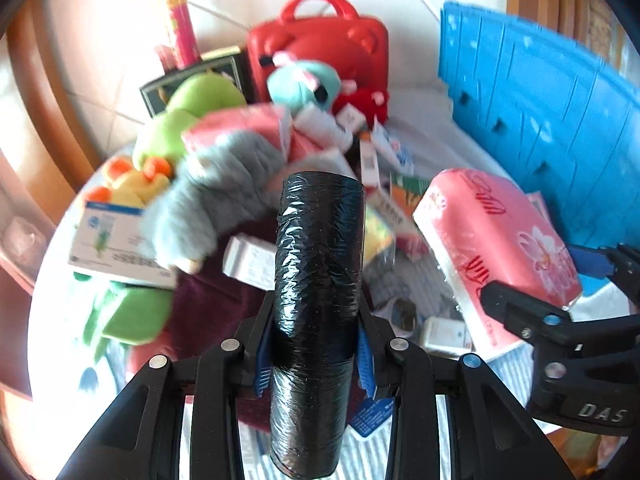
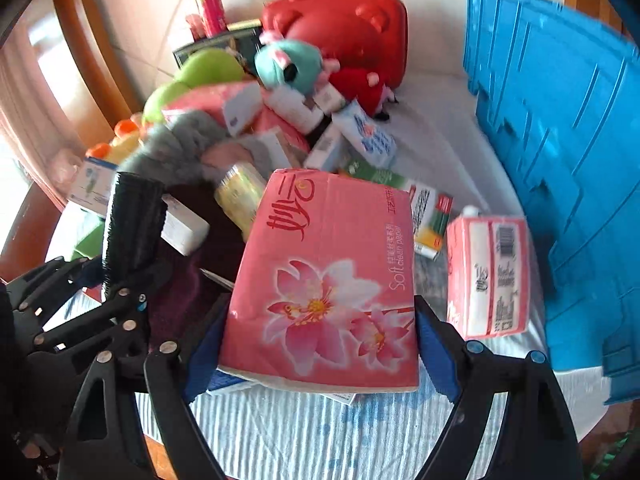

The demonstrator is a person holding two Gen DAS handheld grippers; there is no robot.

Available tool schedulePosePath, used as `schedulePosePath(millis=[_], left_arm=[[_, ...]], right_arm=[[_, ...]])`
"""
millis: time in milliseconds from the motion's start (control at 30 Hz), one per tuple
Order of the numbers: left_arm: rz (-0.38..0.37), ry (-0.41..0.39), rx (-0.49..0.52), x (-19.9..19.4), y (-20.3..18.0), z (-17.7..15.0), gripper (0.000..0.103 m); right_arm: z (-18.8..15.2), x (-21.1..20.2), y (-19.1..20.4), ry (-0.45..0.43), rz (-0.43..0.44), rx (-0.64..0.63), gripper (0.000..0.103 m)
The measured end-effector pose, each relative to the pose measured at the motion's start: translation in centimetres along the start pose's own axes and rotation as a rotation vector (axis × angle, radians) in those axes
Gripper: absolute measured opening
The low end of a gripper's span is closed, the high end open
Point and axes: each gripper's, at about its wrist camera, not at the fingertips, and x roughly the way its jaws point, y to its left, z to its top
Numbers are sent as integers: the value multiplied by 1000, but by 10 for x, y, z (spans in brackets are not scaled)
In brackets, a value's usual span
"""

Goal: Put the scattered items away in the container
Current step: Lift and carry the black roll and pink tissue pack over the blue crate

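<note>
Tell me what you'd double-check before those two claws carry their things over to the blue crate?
1. Left gripper has the black roll between both fingers: ok.
2. Right gripper has the pink tissue pack squeezed on both sides: ok.
3. Tissue pack is lifted off the pile: cannot tell; boxes sit close beneath it.
4. Blue crate is close on the right: ok.
5. Crate opening is facing the grippers with room inside: cannot tell; only its ribbed outer wall shows.
6. Second tissue pack stands between the right gripper and the crate: not ok, it could be bumped.
</note>
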Motion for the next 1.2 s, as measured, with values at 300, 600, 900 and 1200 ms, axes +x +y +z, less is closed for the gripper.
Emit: schedulePosePath(millis=[300, 600, 900, 1200], left_arm=[[-25, -157, -7, -71, 18, 25, 33], [-133, -272, 9, -119, -2, 49, 33], [-192, -406, 80, -161, -107, 85, 33], [-253, -495, 115, -187, -269, 144, 33]], right_arm=[[19, -78, 22, -187, -41, -33, 85], [23, -156, 5, -355, -177, -2, 85], [21, -226, -79, -498, -246, 64, 85], [22, -273, -232, -544, -318, 73, 85]])
